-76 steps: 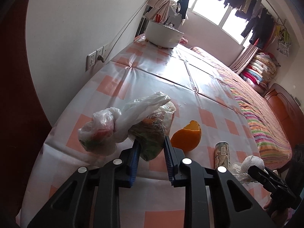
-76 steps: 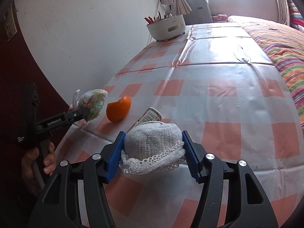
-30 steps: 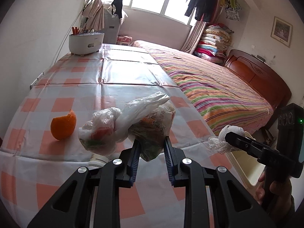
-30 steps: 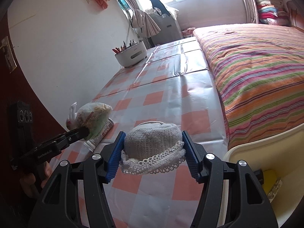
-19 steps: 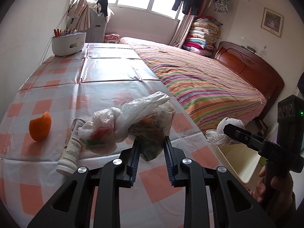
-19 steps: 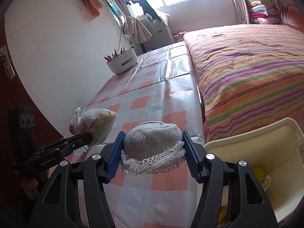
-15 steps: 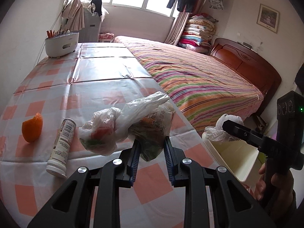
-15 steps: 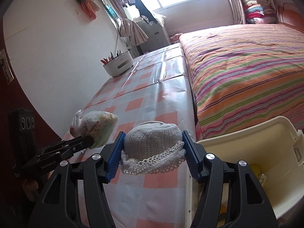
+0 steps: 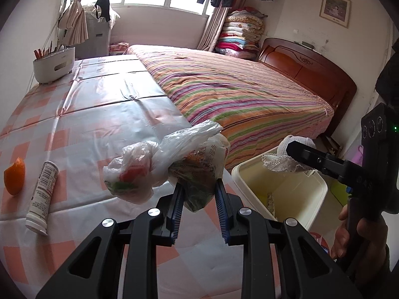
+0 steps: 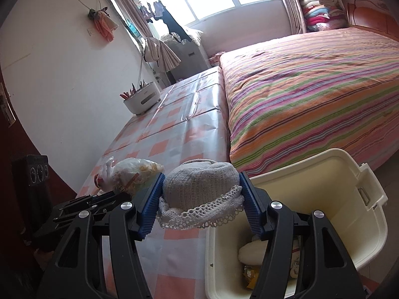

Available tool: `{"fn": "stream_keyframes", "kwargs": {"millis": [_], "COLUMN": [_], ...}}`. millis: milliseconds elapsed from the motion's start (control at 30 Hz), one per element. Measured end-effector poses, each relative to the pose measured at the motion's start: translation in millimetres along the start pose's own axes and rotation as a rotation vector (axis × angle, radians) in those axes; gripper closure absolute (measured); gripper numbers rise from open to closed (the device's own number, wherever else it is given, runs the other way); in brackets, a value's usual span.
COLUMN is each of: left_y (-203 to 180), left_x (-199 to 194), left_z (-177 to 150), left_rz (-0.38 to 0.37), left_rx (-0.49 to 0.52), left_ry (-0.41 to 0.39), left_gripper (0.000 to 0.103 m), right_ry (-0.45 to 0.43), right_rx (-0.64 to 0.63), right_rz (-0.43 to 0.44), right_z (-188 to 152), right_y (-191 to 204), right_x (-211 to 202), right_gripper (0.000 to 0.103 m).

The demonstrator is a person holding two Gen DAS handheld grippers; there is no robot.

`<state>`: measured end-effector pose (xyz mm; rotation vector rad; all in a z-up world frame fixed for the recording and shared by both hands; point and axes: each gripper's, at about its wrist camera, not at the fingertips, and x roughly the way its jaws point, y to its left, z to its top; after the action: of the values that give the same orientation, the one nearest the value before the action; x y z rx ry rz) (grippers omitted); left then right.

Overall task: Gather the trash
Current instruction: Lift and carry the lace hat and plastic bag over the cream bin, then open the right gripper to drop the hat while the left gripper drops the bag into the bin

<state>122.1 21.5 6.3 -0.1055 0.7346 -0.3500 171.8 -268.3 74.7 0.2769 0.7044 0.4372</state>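
Observation:
My left gripper (image 9: pixel 198 194) is shut on a knotted clear plastic bag of scraps (image 9: pixel 172 165) and holds it above the table's right edge. My right gripper (image 10: pixel 200 200) is shut on a white knitted lace-edged cloth (image 10: pixel 199 191) and holds it over the near-left rim of the cream trash bin (image 10: pixel 354 214). The bin (image 9: pixel 314 199) stands on the floor by the table and has some trash inside. The right gripper (image 9: pixel 289 154) with the cloth also shows in the left wrist view. An orange peel (image 9: pixel 15 177) and a white tube (image 9: pixel 42 194) lie on the checked tablecloth.
The table (image 9: pixel 94 114) has a pink-and-white checked plastic cover. A white holder with pens (image 9: pixel 53 63) stands at its far end. A bed with a striped cover (image 9: pixel 237 92) runs along the table's right side. A wall is on the left.
Both grippers have swung right with their loads, from over the table toward the bin. The cloth is now above the bin's rim, and the bag is near the table's right edge.

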Motion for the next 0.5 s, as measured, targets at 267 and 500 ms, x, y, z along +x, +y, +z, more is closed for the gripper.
{"fn": "stream_keyframes", "kwargs": {"millis": [267,500], "left_y": [-31,-58], "left_x": [8,19], "left_z": [-2,-2], "left_rz": [-0.033,-0.076], "left_rx": [0.055,0.087], "left_ry": [0.017,0.037], "left_gripper": [0.078,0.078], "right_ry": [-0.035,-0.043], "right_rx": [0.052,0.078], "right_rz": [-0.044,-0.092], "right_z": [-1,-4], "right_y": [-29,-46], "right_x": [-21,-28], "right_gripper": [0.043,0.043]}}
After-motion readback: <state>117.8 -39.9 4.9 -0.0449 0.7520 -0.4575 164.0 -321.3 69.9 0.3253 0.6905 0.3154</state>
